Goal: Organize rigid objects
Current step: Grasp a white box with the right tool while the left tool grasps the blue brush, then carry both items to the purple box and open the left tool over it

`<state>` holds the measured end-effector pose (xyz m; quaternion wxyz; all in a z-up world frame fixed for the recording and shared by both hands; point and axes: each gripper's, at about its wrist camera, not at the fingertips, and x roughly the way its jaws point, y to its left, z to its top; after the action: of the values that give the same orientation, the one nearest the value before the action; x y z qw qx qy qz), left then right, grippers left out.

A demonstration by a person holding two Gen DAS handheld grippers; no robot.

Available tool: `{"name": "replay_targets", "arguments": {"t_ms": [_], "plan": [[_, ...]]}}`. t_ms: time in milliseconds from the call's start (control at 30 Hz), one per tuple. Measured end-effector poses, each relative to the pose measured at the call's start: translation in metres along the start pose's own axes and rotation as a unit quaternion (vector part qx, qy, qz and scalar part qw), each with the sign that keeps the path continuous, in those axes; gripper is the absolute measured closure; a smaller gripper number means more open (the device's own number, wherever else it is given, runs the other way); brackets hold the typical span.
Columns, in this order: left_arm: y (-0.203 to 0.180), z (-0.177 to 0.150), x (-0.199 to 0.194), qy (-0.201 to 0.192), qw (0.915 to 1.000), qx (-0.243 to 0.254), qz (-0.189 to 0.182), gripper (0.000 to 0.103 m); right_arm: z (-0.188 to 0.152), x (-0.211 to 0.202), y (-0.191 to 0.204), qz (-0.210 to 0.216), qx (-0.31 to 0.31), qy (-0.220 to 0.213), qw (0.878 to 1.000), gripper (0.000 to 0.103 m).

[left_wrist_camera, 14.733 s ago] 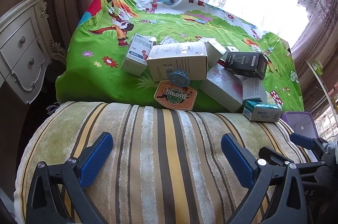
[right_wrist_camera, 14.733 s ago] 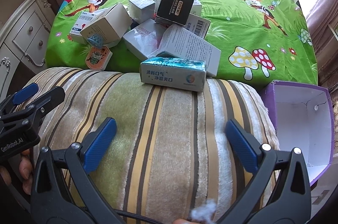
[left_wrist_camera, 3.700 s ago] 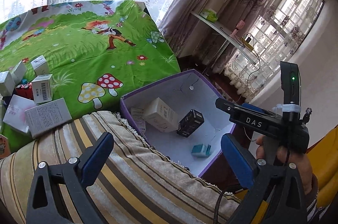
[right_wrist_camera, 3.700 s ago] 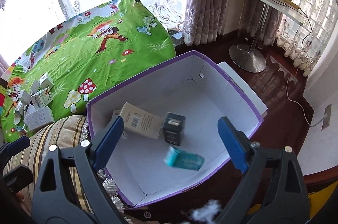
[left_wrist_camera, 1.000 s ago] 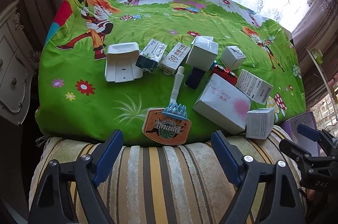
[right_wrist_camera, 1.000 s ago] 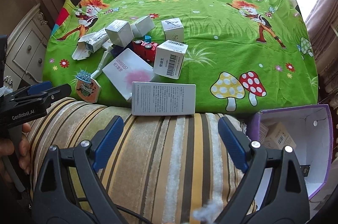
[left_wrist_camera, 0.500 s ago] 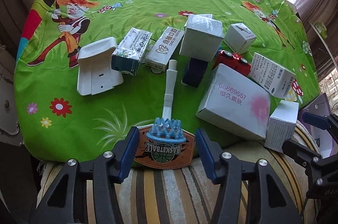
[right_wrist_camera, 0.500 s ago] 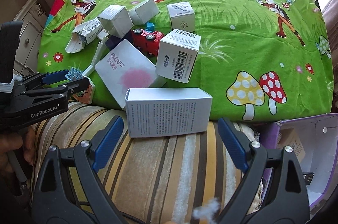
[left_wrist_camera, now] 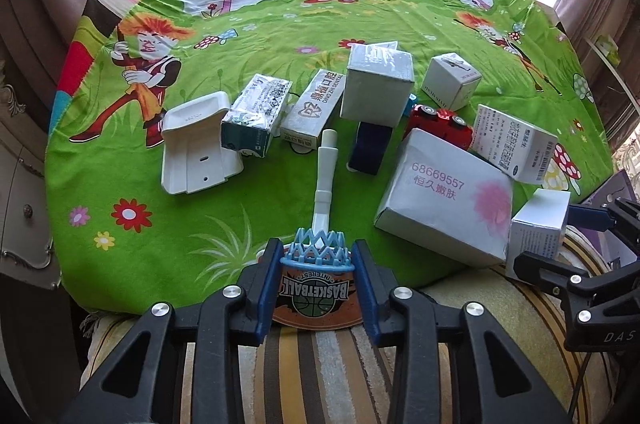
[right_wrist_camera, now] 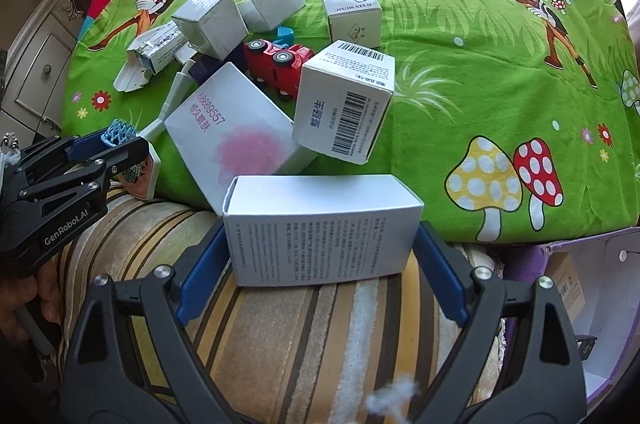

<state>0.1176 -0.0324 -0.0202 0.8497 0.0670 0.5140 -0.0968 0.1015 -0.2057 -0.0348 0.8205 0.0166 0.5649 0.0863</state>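
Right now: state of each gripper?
Left gripper: shut on the toy basketball hoop.
Right gripper: jaws around the white box, pads touching its ends.

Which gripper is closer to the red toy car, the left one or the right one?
Neither clearly. The left gripper is shut on the toy basketball hoop, beyond the large white box from the red toy car. The right gripper flanks the long white box.

Cartoon bedsheet [left_wrist_camera: 248,36], striped cushion [right_wrist_camera: 280,324], white dresser [right_wrist_camera: 36,44].
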Motion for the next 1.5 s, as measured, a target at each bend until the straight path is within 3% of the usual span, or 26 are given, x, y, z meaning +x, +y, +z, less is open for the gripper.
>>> {"name": "replay_targets", "arguments": {"t_ms": [333,500,1000,1500], "plan": [[-0.002,-0.004,-0.022,-0.042,0.9985,0.000,0.036,0.067,-0.011,-0.012,0.000,0.007,-0.002,-0.029,1.000,0.014],[-0.008,-0.006,-0.040,-0.062,0.9974,0.003,0.036,0.067,-0.015,-0.028,0.002,-0.002,-0.005,-0.056,0.998,0.014],[-0.059,-0.009,-0.079,-0.094,0.9943,0.033,-0.038,0.067,-0.044,-0.081,-0.027,-0.032,0.039,-0.106,0.993,0.014],[-0.111,-0.018,-0.096,-0.093,0.9902,0.077,-0.070,0.067,-0.084,-0.118,-0.077,-0.059,0.093,-0.129,0.986,0.014]]}}
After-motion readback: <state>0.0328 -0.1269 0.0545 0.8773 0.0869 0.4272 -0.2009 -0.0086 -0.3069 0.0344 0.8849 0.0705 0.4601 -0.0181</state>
